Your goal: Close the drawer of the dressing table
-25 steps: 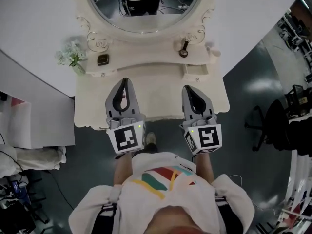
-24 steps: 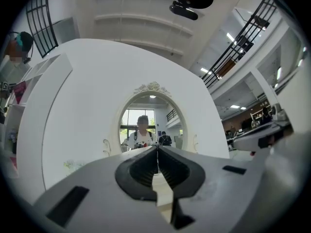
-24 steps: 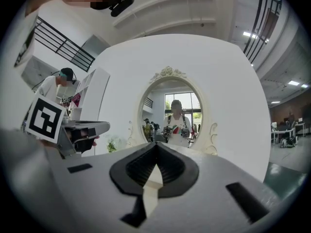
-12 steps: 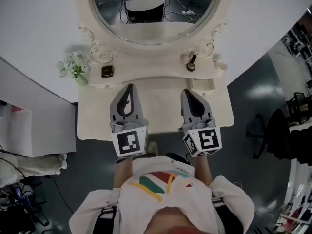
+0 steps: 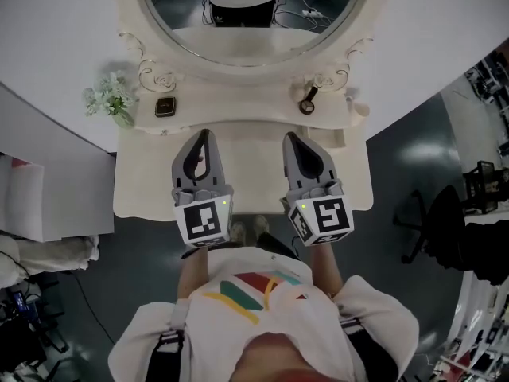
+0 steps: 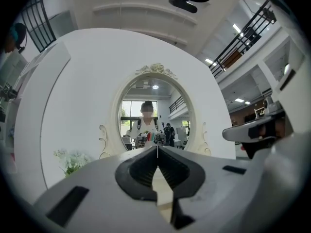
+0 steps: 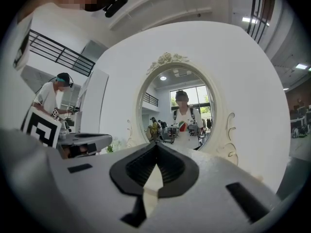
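Hovering side by side over the cream carved dressing table [image 5: 147,177], the grey left gripper [image 5: 204,135] and grey right gripper [image 5: 291,138] are pointing at its oval mirror [image 5: 246,30]. Both pairs of fingers are pressing together, holding nothing. The drawer is not showing from above the counter.

No words, numbers or brand names could be read. The left marker cube [image 5: 202,223] and the right marker cube [image 5: 324,218] bore only black-and-white square patterns. The small dark object [image 5: 165,107] on the dressing table [image 5: 242,177] was too small to read.
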`<state>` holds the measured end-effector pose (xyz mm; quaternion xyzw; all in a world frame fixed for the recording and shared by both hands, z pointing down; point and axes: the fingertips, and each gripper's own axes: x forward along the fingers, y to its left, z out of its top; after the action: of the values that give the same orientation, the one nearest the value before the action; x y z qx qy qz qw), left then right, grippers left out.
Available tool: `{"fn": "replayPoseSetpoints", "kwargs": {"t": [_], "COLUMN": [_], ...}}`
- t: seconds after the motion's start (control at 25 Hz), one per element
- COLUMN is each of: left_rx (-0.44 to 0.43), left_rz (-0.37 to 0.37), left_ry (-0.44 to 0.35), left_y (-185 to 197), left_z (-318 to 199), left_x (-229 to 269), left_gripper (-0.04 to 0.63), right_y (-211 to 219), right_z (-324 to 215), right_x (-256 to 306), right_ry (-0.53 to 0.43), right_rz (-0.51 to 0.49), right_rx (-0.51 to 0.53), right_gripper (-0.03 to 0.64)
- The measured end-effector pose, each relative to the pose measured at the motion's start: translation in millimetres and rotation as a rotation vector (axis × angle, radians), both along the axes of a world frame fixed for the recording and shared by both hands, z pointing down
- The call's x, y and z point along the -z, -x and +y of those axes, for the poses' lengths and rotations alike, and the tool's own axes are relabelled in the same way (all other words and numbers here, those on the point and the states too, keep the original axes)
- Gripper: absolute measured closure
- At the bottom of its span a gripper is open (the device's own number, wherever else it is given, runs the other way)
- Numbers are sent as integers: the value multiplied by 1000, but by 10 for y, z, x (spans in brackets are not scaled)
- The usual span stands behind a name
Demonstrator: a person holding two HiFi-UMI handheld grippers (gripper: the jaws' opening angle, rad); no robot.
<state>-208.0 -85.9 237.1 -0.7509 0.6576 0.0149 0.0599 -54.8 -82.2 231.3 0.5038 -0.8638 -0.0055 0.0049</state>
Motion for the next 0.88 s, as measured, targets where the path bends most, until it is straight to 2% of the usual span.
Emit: {"fn": "replayPoseSetpoints", "kwargs": {"t": [0.16, 0.32, 0.44, 0.56, 0.76, 0.88], "left_rx": [24, 42, 36, 27, -8, -3], "left_rz": [12, -14, -29, -30, -33, -16], "left_ry": [-8, -51, -21, -32, 53, 3], "left_y": [-33, -46, -140, -237, -388, -393], "left_z": [-74, -189, -226, -233, -210, -232], "left_x": [76, 144, 169, 172, 11, 7], "left_gripper": [588, 588, 588, 588, 588, 588], "right_y": [-164, -291, -404, -521, -685, -788], "right_z": [-75, -133, -161, -198, -246, -250], "right_x": [-30, -111, -146, -205, -349, -402], "right_ry": [4, 10, 1, 6, 35, 50], "right_rz": [6, 35, 45, 38, 50, 51], "right_rx": [-8, -28, -54, -81, -114, -121], "right_gripper": [617, 617, 617, 615, 615, 600]}}
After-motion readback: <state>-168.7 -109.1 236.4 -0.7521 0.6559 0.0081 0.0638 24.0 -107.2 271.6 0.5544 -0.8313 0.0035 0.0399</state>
